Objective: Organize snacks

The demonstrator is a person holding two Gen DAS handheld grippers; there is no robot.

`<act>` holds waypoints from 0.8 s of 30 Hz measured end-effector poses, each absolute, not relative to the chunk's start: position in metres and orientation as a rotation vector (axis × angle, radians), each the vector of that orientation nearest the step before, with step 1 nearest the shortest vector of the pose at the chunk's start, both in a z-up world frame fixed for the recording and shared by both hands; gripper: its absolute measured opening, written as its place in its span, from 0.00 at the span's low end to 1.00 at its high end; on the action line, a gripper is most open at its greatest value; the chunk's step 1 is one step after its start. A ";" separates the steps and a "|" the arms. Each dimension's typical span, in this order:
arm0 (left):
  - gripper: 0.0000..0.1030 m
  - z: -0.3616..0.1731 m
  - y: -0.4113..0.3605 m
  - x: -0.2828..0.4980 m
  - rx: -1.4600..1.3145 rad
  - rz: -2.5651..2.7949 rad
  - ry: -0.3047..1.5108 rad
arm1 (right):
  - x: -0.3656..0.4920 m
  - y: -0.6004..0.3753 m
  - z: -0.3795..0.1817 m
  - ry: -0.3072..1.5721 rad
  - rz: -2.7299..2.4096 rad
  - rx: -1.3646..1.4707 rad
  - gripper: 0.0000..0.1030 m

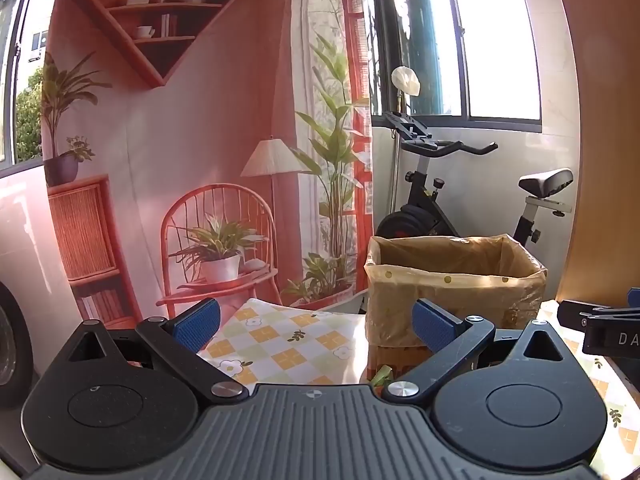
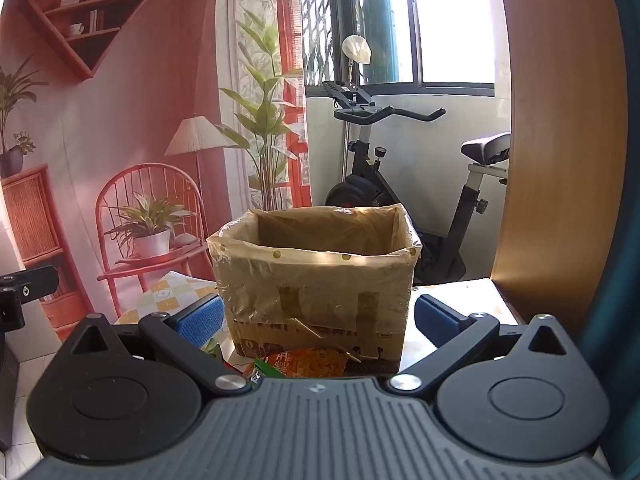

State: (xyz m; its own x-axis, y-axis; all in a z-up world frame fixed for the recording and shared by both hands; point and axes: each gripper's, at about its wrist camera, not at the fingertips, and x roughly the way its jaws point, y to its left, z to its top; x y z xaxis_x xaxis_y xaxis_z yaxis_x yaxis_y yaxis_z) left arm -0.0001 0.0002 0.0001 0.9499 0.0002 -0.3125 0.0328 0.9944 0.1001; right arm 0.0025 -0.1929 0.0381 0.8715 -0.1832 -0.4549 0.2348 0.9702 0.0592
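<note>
Right, your snack packets (image 2: 304, 362) lie on the tabletop (image 2: 460, 292) against the near foot of the lined cardboard box (image 2: 316, 280), just under and ahead of your right tool (image 2: 316, 316), slightly left of its centre. Right tool is nearer; left tool (image 1: 316, 322) sits off to the box's left. Both tools gape fully, holding nothing.

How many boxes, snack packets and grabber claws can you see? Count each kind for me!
Cardboard box: 1
Snack packets: 2 showing, an orange one and a green one
Grippers: 2, the left gripper and right gripper, both open
Total: 5
</note>
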 end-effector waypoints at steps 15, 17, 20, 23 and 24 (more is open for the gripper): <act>1.00 -0.002 0.002 -0.002 0.097 -0.018 0.323 | 0.002 -0.192 0.038 0.464 -0.218 0.114 1.00; 1.00 -0.003 0.003 -0.002 0.095 -0.018 0.325 | 0.002 -0.192 0.038 0.464 -0.219 0.114 1.00; 1.00 -0.001 0.001 0.000 0.093 -0.010 0.328 | 0.002 -0.192 0.038 0.463 -0.220 0.115 1.00; 1.00 0.000 0.000 -0.002 0.098 -0.006 0.321 | 0.001 -0.192 0.038 0.464 -0.218 0.116 1.00; 1.00 -0.001 -0.002 -0.002 0.108 -0.004 0.312 | 0.001 -0.192 0.038 0.465 -0.217 0.118 1.00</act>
